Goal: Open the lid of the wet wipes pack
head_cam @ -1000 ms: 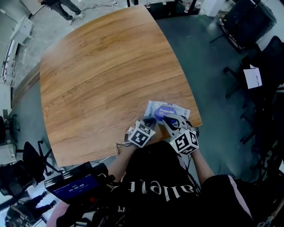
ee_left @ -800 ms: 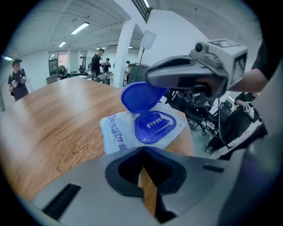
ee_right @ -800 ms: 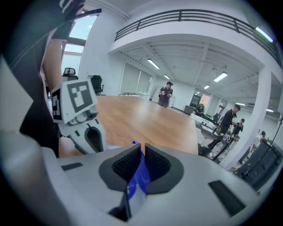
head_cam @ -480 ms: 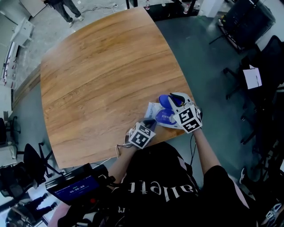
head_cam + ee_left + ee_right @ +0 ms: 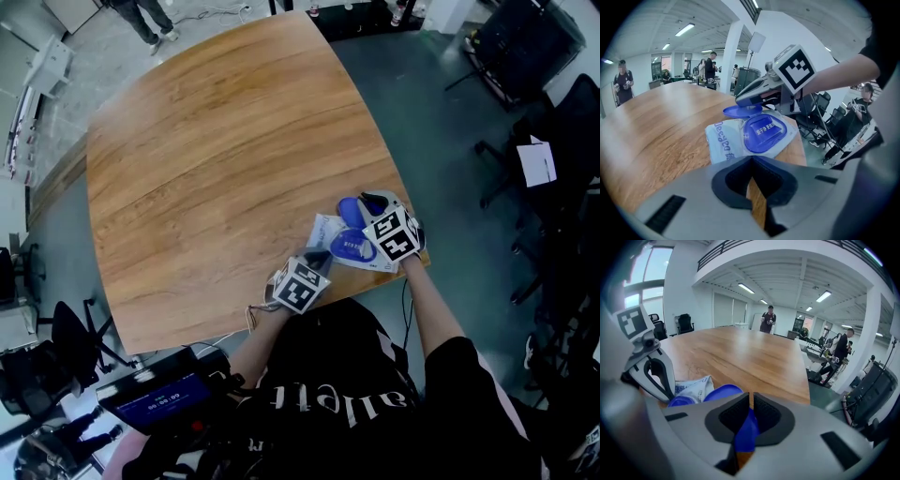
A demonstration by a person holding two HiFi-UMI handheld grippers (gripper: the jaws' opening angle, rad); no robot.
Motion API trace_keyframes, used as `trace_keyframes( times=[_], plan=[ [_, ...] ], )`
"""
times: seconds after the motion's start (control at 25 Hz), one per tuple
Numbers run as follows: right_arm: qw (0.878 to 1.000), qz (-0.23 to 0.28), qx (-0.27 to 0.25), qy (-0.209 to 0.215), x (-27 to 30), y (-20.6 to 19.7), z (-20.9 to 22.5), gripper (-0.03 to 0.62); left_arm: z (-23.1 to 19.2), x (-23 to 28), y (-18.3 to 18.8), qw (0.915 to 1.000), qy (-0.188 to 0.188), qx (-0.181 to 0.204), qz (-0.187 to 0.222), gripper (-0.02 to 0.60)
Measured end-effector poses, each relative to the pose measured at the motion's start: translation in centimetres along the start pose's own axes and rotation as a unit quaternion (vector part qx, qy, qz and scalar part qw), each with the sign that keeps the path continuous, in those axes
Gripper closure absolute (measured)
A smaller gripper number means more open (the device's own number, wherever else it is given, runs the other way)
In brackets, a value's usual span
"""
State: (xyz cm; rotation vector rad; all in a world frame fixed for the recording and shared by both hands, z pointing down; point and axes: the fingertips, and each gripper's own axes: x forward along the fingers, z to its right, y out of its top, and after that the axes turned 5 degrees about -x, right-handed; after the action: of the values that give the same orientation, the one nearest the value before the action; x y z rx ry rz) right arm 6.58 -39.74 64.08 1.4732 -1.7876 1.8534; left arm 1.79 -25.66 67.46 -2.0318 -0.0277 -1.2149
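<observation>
We've just swung the blue lid (image 5: 350,212) up off the wipes pack (image 5: 328,234), lower right on the surface (image 5: 216,141), our right gripper (image 5: 367,202) pinching it between its fingers, so it's open; the left gripper (image 5: 317,257) sits beside the pack, fingers nearly together, empty

Two grippers (image 5: 318,255) (image 5: 371,201), one wipes pack (image 5: 327,231), maybe five bystanders (image 5: 621,80).

Open wood table (image 5: 187,141) far and left. Near-right corner crowded: wipes pack (image 5: 324,231), raised lid (image 5: 349,212), left gripper (image 5: 751,163), right gripper (image 5: 749,399).
</observation>
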Motion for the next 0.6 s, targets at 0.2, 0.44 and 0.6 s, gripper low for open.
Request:
trace_keyframes(
  times=[0.2,0.44,0.6],
  plan=[
    [0.997,0.050,0.042,-0.040,-3.0,2.2,1.0,0.557,-0.1,-0.2,0.0,1.0000,0.001,-0.002,-0.002,0.580],
    [0.984,0.097,0.122,-0.087,-8.7,3.7,-0.6,0.557,-0.5,-1.2,0.1,0.9999,-0.007,-0.009,-0.005,0.580],
    [0.970,0.111,0.193,-0.102,-11.1,2.6,-3.7,0.557,-0.7,-1.5,0.0,0.9999,-0.012,-0.007,-0.006,0.580]
  ],
)
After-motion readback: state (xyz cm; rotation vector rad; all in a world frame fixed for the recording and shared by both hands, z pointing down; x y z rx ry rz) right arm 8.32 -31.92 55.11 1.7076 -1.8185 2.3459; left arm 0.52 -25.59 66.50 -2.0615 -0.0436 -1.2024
